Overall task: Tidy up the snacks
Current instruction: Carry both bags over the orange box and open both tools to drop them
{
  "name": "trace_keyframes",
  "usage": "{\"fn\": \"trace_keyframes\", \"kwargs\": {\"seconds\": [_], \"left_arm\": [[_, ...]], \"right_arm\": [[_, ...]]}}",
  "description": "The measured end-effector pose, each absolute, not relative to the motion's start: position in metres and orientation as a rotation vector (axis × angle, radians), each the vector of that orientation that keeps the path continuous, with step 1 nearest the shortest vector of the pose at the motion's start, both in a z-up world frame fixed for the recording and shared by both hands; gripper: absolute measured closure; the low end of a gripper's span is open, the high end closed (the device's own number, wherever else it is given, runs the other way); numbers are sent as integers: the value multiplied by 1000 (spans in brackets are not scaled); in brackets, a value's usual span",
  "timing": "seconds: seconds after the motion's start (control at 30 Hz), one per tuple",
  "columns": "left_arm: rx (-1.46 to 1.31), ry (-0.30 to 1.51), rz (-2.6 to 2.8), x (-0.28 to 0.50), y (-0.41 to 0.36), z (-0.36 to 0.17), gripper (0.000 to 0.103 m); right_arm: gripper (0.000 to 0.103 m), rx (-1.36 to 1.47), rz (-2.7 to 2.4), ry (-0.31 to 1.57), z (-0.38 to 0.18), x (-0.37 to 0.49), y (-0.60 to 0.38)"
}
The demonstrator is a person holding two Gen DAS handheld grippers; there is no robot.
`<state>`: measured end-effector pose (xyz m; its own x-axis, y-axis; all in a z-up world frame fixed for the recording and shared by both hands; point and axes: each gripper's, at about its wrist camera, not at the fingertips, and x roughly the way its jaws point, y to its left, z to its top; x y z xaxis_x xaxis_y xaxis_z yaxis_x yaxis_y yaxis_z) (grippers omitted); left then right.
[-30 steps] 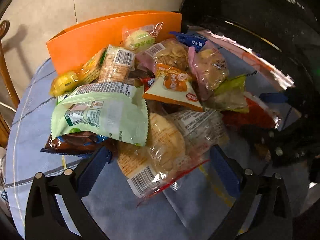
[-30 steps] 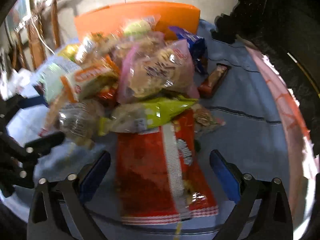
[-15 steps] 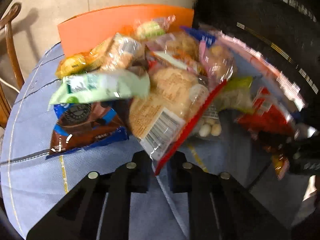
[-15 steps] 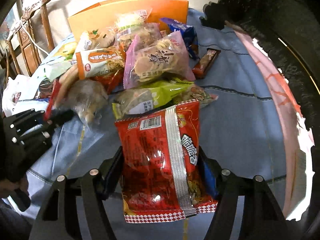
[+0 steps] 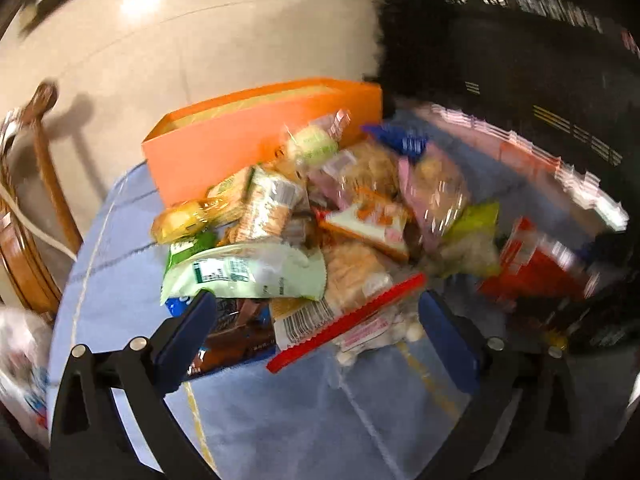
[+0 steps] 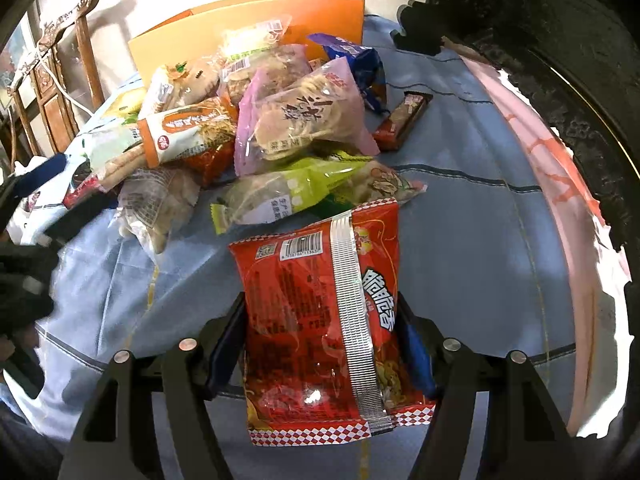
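A heap of snack packets (image 5: 320,216) lies on a blue tablecloth (image 5: 280,420) in front of an open orange box (image 5: 240,136). My left gripper (image 5: 316,340) is open, its blue pads either side of a clear bag with a red strip (image 5: 344,332) and a brown and blue packet (image 5: 236,336). My right gripper (image 6: 320,344) is shut on a red noodle packet (image 6: 320,320) and holds it in front of the heap (image 6: 272,120). The orange box (image 6: 248,16) stands behind the heap in the right wrist view. The left gripper's fingers (image 6: 24,264) show at the left edge there.
A wooden chair (image 5: 36,208) stands left of the table. Dark carved furniture (image 6: 560,60) rises at the right. A pink and white strip (image 6: 560,160) runs along the table's right rim. A brown snack bar (image 6: 404,120) and a blue packet (image 6: 360,68) lie right of the heap.
My left gripper closed on the clear bag's red strip, then opened and let it drop by the heap. My right gripper closed on the red noodle packet and raised it.
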<state>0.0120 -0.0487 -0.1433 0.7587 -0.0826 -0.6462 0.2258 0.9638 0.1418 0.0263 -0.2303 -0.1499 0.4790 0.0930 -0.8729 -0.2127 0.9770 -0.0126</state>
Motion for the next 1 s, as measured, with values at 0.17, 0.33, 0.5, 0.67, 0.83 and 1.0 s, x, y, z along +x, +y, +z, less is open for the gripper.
{"fn": "trace_keyframes", "kwargs": {"seconds": [0.17,0.33,0.5,0.67,0.83,1.0], "left_arm": [[433,554,-226,5,-71,-150,25],[608,561,-302,12,-87,-165,68],[522,605,-324,4,-77,-143,83],[447,700,-320,7,-74,-134,84],[47,774,-325,10,-41,-98,88],[-76,760,-303,4,-21,-79,88]], "right_arm": [[34,-127,196,1046,-147,27,-229],[34,-112,189,1052,-145,26,-235],[34,-94,170,1042,-140,25,-240],[34,-100,176,1028,-136,24,-235],[34,-112,172,1019,-131,24,-235],[34,-112,158,1009,-128,25,-237]]}}
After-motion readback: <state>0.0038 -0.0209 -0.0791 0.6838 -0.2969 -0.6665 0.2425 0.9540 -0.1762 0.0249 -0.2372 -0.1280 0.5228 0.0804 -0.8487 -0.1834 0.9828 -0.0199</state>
